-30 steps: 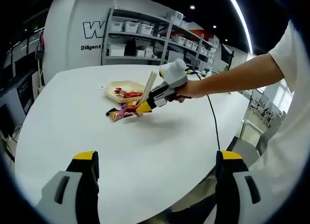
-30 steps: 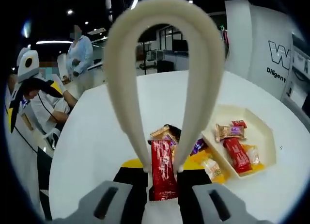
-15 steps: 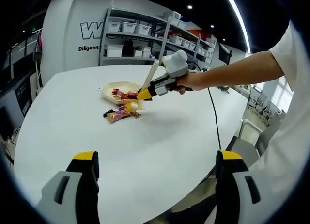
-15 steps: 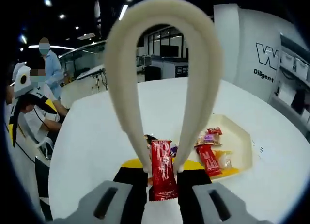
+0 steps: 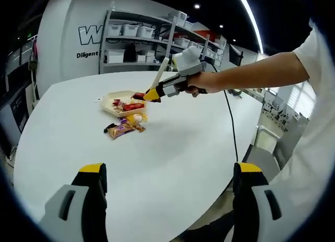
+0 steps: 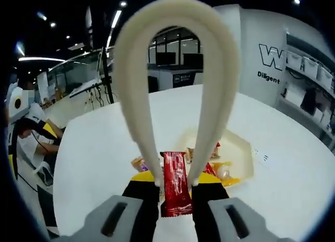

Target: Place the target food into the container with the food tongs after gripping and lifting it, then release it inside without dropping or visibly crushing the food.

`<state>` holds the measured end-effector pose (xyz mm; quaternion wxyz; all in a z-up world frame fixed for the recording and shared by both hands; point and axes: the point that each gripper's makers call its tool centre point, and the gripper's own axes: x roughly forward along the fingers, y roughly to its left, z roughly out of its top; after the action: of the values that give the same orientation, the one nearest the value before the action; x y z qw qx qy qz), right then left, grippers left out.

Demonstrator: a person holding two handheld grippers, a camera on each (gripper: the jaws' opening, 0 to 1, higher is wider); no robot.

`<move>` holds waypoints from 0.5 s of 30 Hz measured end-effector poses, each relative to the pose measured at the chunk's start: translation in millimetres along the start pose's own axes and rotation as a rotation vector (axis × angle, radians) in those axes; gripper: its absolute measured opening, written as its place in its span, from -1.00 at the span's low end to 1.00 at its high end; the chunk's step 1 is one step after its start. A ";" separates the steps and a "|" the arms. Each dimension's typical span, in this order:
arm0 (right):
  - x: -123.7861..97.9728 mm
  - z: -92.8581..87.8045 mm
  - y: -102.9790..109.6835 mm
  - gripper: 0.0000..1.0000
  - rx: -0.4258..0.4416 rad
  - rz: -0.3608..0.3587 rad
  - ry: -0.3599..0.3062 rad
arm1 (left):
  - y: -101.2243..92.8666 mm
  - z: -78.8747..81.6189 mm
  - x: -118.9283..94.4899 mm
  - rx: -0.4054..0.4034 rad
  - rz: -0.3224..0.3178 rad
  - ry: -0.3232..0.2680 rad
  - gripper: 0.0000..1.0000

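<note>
- Red wrapper: the target food, a red snack bar [image 6: 175,180], sits pinched between the two arms of the cream food tongs [image 6: 177,69], lifted clear of the white table [image 6: 99,163].
- In the left gripper view I see the bar's red end [image 5: 137,96] at the tong tips, above the near edge of the container [image 5: 111,99].
- The container is a shallow cream tray [image 6: 238,150] holding several wrapped snacks; a few more wrapped snacks [image 5: 123,126] lie on the table just beside it.
- Progress, as I judge it: grip and lift are complete, transport is nearly complete. Lowering into the tray and release remain.
- The wrapper shows no visible crushing.
- My right gripper [image 6: 175,192] has its jaws closed on the tong arms, squeezing them onto the bar.
- My left gripper [image 5: 170,187] holds nothing; its jaws stand wide apart above the table, well away from the tray.
</note>
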<state>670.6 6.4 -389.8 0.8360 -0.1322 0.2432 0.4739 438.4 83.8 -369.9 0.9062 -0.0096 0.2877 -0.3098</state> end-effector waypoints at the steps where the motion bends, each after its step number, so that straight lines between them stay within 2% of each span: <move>1: -1.5 0.5 0.3 -0.66 0.004 -0.001 -0.004 | -0.5 0.3 0.6 0.003 -0.003 0.000 0.98; 8: -15.8 1.1 -1.6 -0.65 0.013 -0.033 -0.008 | -1.9 1.0 3.9 0.017 -0.021 0.004 0.98; 15: -25.5 3.2 -11.7 -0.65 0.061 -0.080 -0.017 | -4.4 2.6 9.4 0.029 -0.043 0.010 0.98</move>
<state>670.5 -16.7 -373.6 0.8599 -0.1123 0.2451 0.4335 443.3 74.6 -371.8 0.8979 -0.0012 0.2873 -0.3335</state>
